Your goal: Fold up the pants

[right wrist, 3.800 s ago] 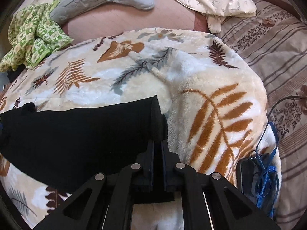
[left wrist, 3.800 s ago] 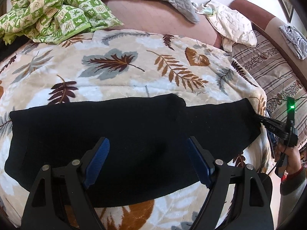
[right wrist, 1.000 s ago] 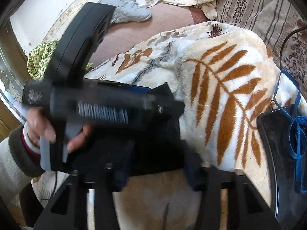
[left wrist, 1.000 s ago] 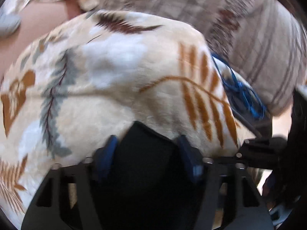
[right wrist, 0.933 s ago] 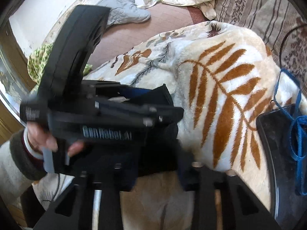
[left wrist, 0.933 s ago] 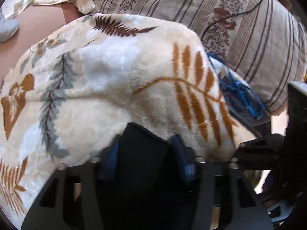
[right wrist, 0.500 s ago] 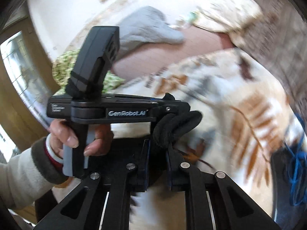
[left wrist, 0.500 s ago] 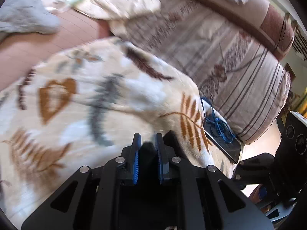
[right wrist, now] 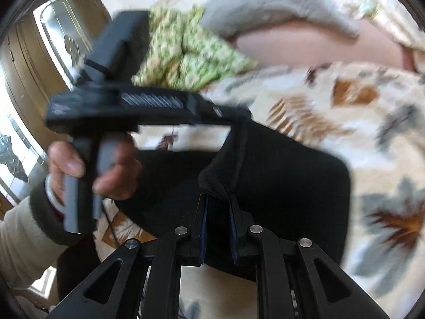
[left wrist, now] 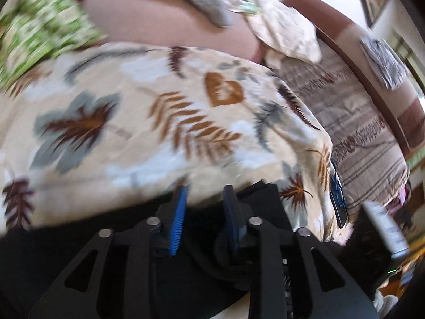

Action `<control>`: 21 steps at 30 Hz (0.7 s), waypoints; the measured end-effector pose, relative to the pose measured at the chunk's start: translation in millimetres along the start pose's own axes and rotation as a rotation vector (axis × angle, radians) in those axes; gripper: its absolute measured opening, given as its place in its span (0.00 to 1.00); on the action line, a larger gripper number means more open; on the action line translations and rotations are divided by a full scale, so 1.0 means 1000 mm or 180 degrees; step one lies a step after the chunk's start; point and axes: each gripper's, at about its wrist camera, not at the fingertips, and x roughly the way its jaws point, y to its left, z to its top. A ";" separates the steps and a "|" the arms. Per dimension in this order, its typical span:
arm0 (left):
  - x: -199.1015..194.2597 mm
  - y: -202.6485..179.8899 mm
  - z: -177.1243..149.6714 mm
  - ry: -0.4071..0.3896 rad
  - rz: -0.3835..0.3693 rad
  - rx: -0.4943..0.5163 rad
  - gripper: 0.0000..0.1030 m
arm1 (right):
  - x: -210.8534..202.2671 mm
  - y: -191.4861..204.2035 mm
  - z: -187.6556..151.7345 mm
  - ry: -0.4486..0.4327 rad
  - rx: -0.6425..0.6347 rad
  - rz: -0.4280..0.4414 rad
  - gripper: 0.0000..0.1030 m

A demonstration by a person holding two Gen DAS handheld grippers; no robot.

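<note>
Both of my wrist views are blurred. In the left wrist view, my left gripper (left wrist: 204, 194) fills the lower centre; its blue-lined fingers (left wrist: 178, 220) are parting, with a clear gap between them. The black pants (left wrist: 79, 239) spread as a dark mass across the bottom of the frame, under and behind the fingers; I cannot tell if any cloth is still between the pads. Above lies a cream leaf-print blanket (left wrist: 159, 111), with a green checked cloth (left wrist: 34, 26) at upper left and a striped cushion (left wrist: 366, 138) at right.

The right wrist view shows what the left cannot: my right gripper (right wrist: 218, 207), at lower centre, has its jaws nearly together and pinches a thick rolled edge of the pants (right wrist: 279, 175), which rises as a ridge from the fingertips. The rest of the garment lies on the blanket (right wrist: 358, 122) across the middle of the frame. At centre left, a hand (right wrist: 101, 170) in a pale sleeve (right wrist: 24, 239) holds the left gripper's handle, its body seen from the side (right wrist: 132, 106) above the pants. The green cloth (right wrist: 186, 53) sits at upper centre.
</note>
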 end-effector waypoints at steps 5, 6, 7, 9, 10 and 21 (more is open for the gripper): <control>-0.009 0.008 -0.020 -0.0010 0.0041 -0.0058 0.55 | -0.001 -0.001 -0.007 0.0100 0.0138 0.0224 0.36; -0.010 0.007 -0.025 -0.0004 0.0070 -0.0034 0.58 | -0.010 -0.004 -0.006 0.0050 0.0150 0.0259 0.45; -0.011 0.005 -0.028 -0.0010 0.0083 -0.0035 0.66 | -0.023 -0.007 -0.005 -0.0029 0.0144 0.0197 0.48; -0.010 0.003 -0.034 -0.0021 0.0077 -0.0060 0.72 | -0.042 -0.017 -0.004 -0.0132 0.0164 0.0028 0.49; -0.007 0.001 -0.036 -0.0013 0.0072 -0.0068 0.73 | -0.051 -0.024 -0.003 -0.0174 0.0220 -0.0052 0.49; 0.028 -0.024 -0.045 0.0040 0.0448 -0.0086 0.49 | -0.050 -0.066 -0.005 -0.0187 0.0489 -0.0532 0.37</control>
